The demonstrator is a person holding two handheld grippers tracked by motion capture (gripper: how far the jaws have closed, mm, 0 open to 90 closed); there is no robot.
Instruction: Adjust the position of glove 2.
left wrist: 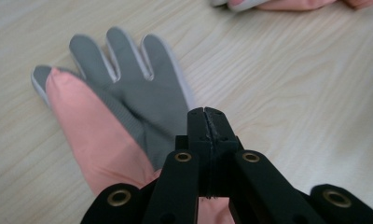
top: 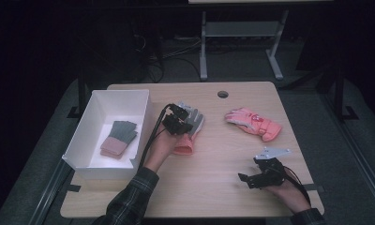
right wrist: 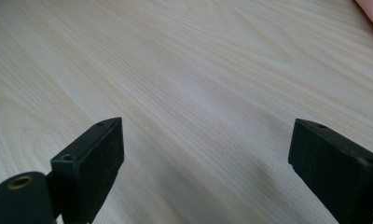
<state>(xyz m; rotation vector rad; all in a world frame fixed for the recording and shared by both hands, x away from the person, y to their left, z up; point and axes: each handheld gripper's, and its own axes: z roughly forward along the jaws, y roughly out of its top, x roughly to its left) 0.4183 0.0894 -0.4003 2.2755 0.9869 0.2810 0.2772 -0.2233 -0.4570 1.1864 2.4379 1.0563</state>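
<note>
table (top: 213,164): wooden; white bin (top: 89,126) at its left edge, a folded grey-pink glove already inside.
grey-pink glove (left wrist: 124,98): flat on the table just right of the bin; long axis runs away from the person, fingers far, pink cuff near.
left hand-held gripper (left wrist: 207,116): over the glove's cuff end, jaws shut together, apparently pinching cloth at the edge; hard to confirm.
pink glove (top: 253,123): well right of the bin, untouched.
right hand-held gripper (right wrist: 203,154): resting low, far from the bin, jaws wide, nothing between.

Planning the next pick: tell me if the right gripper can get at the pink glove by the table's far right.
Probably yes. The right gripper is open, and bare table lies between it and the pink glove.
</note>
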